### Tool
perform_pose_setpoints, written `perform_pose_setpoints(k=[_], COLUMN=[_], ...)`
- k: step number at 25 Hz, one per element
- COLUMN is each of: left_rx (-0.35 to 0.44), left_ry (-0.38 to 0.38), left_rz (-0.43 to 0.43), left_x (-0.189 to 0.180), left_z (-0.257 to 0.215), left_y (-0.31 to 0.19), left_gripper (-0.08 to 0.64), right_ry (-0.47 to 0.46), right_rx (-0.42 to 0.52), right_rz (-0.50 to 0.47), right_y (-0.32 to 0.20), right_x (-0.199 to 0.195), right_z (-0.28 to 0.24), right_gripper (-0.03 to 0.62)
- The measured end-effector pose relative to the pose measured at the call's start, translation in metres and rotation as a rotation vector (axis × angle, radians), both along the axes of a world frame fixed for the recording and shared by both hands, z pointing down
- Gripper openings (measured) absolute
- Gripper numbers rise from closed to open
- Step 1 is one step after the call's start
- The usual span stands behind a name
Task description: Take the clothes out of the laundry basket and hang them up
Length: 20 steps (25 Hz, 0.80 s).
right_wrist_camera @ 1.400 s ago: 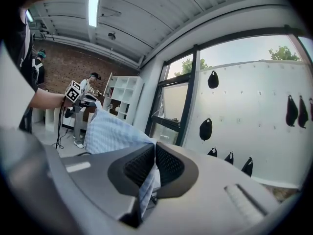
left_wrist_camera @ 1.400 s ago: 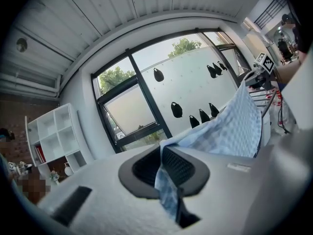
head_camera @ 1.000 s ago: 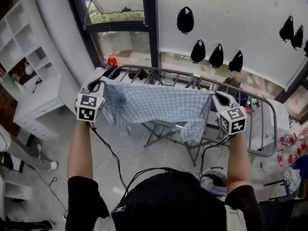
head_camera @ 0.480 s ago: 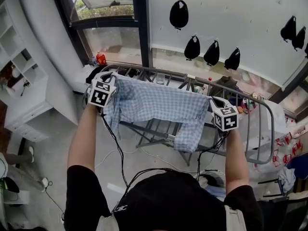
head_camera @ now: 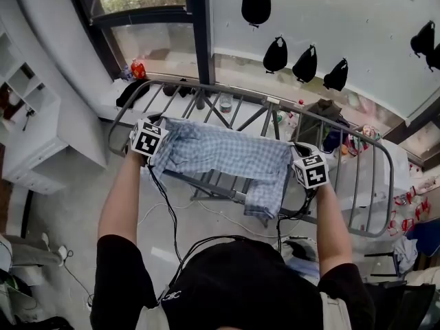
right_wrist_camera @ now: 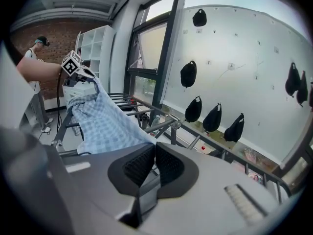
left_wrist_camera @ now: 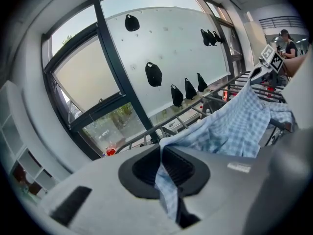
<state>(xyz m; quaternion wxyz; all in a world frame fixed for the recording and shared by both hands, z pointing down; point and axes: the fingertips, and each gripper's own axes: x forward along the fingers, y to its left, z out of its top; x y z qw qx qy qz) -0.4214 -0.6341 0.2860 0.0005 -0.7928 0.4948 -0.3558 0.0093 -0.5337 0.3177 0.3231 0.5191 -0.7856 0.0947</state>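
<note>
– Blue-and-white checked cloth is between the black ribbed pads [left_wrist_camera: 142, 169] of the left gripper [left_wrist_camera: 161, 168], yes?
– Yes. The left gripper is clenched on one top corner of the thin blue-and-white checked shirt [head_camera: 220, 153], and a strip of cloth hangs out below the pads. The right gripper [right_wrist_camera: 154, 164] is also closed, and it pinches the opposite edge of the same shirt.
– Where is the shirt?
– It is stretched between both grippers, over the near side of the grey metal drying rack [head_camera: 206, 88]. One part hangs lower, close to the right gripper. Whether it touches the bars, I cannot tell.
– How will it handle?
– I judge it light, soft and limp. It sags wherever nobody holds it, so two holds far apart on the upper edge keep it flat for laying over a bar. It is not fragile, but it may catch on a bar end.
– Any writing?
– Only black-and-white square markers on the gripper cubes [head_camera: 148, 137]. A small white label [left_wrist_camera: 239, 167] on the left gripper's body is too blurred to read.
</note>
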Motion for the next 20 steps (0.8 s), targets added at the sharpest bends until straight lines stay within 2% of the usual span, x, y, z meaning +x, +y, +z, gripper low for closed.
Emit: perform_pose_setpoints(k=[5, 10, 11, 12, 14, 15, 18, 20], left_rx=[-0.082, -0.106, -0.109, -0.111, -0.109, -0.102, -0.083, -0.102], left_ry=[-0.027, -0.001, 0.01, 0.023, 0.046, 0.057, 0.1, 0.125], left_rz=[0.0, -0.003, -0.009, -0.015, -0.022, -0.025, -0.028, -0.016], left_x=[0.0, 0.002, 0.001, 0.0, -0.002, -0.004, -0.009, -0.009], left_z=[0.044, 0.061, 0.062, 0.063, 0.06, 0.057, 0.049, 0.046], left_y=[0.011, 0.018, 0.019, 0.02, 0.022, 0.023, 0.028, 0.037], left_gripper=[0.021, 0.026, 0.04, 0.094, 0.218, 0.244, 0.264, 0.265], right_ry=[0.019, 0.015, -0.002, -0.025, -0.069, -0.081, -0.097, -0.1], right_rx=[-0.051, -0.08, -0.087, -0.095, -0.101, -0.098, -0.054, -0.018], right_rz=[-0.005, 0.002, -0.001, -0.012, -0.043, -0.055, -0.063, -0.06], right_y=[0.002, 0.007, 0.009, 0.011, 0.014, 0.015, 0.016, 0.016], right_x=[-0.004, -0.006, -0.008, -0.011, -0.019, -0.021, -0.024, -0.026], right_z=[0.027, 0.043, 0.045, 0.046, 0.046, 0.044, 0.033, 0.024], right_gripper=[0.021, 0.023, 0.026, 0.038, 0.149, 0.171, 0.183, 0.183])
